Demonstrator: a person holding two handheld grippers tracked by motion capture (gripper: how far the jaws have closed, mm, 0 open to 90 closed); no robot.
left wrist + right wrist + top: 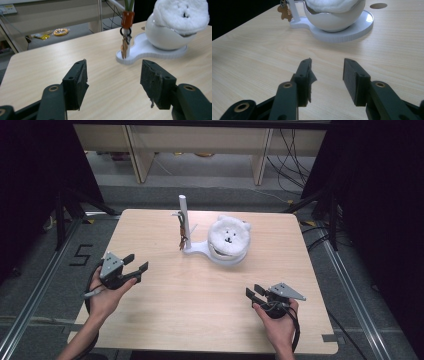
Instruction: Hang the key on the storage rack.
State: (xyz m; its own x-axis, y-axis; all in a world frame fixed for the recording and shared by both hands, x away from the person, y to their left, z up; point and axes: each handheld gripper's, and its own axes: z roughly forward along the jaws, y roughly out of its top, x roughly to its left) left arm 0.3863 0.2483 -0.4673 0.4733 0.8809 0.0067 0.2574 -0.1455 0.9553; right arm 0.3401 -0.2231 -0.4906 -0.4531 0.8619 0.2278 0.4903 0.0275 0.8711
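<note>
Charms (pixel 124 48) on the post (pixel 183 220) look blurred, perhaps keys; left tool (pixel 133 265) and right tool (pixel 256 293) gape empty.

Plush bear (pixel 229 236) in bowl (pixel 227 257), right of post (pixel 183 220)

Bench (pixel 200 290): pale wood grain, light beige. Stand (pixel 200 251): white base, white post. Bowl (pixel 165 37): glossy white. Plush bear (pixel 229 236): fluffy white, small dark eyes and nose. Collar on post (pixel 127 19): orange-red. Keyring charm (pixel 124 48): brown. Left tool (pixel 113 75), right tool (pixel 326 72): black jaws, brass-coloured rivets, grey top plates.
</note>
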